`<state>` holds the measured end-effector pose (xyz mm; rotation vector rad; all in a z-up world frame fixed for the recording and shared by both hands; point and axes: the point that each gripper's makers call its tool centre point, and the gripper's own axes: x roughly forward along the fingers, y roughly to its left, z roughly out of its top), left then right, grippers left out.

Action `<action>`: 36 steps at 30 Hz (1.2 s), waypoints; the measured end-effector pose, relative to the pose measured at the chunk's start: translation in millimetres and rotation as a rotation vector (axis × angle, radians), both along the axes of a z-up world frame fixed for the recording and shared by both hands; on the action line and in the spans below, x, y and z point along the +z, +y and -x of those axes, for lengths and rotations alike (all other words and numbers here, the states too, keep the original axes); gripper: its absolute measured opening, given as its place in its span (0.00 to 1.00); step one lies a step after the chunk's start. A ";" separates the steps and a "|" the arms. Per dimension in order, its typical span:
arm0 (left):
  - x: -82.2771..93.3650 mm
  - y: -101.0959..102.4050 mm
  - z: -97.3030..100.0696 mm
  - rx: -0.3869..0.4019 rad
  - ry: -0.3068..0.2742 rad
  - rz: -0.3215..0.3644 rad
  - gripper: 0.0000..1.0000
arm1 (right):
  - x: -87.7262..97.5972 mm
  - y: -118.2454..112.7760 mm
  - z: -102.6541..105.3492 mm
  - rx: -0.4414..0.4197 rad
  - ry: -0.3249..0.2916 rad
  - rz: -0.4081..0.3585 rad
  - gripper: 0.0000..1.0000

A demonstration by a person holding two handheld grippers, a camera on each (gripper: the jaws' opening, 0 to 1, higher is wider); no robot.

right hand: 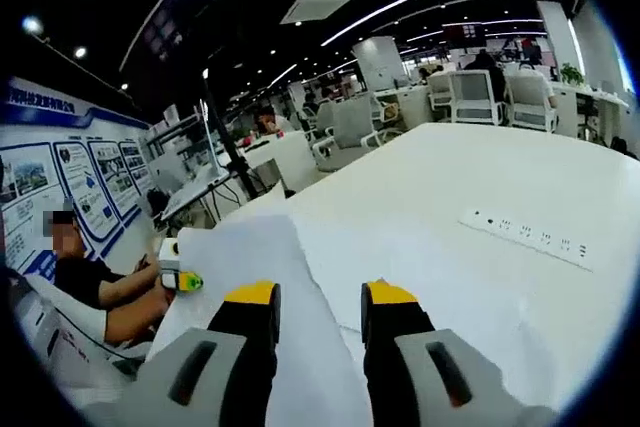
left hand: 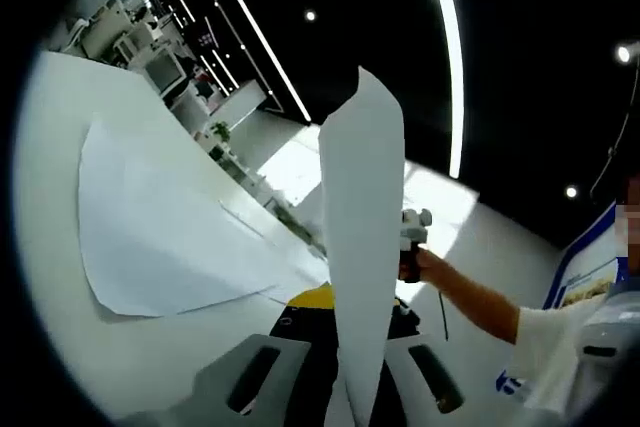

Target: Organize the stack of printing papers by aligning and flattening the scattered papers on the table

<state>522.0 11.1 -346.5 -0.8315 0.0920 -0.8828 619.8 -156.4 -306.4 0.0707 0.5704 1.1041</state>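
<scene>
In the left gripper view, my left gripper (left hand: pixel 350 312) is shut on a white sheet of paper (left hand: pixel 362 207). The sheet stands edge-on and rises high between the jaws. Several more loose sheets (left hand: pixel 170 227) lie overlapping and askew on the white table (left hand: pixel 60 147) to the left. A person's hand holds the right gripper (left hand: pixel 412 239) just behind the raised sheet. In the right gripper view, my right gripper (right hand: pixel 320 297) stands open, its yellow-tipped fingers (right hand: pixel 255 297) apart over the spread sheets (right hand: pixel 400 257), with nothing held between them.
A white power strip (right hand: pixel 525 237) lies on the table to the right of the papers. A seated person in a dark top (right hand: pixel 90 282) is at the table's left end, with a small white and yellow-green device (right hand: pixel 178 275) at their hands. Office chairs (right hand: pixel 470 97) and desks stand beyond.
</scene>
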 end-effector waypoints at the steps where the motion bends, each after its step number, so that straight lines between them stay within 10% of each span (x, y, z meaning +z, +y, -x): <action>1: 0.4 -0.4 -0.1 -0.005 0.001 0.005 0.06 | -5.3 -1.3 -2.3 0.004 0.004 0.001 0.30; 16: 2.3 -2.9 2.1 -0.012 -0.017 0.014 0.06 | -58.2 20.5 18.2 0.187 0.032 0.177 0.40; 20: 3.2 -3.3 1.4 -0.013 -0.019 0.020 0.06 | -61.0 22.7 11.4 0.201 0.077 0.174 0.33; 24: 3.1 -3.4 0.9 -0.015 -0.015 0.023 0.06 | -65.0 17.3 18.8 0.235 0.140 0.200 0.00; 36: 10.7 -2.7 8.6 0.005 -0.002 0.034 0.06 | -38.3 -2.4 27.5 0.227 0.224 0.100 0.00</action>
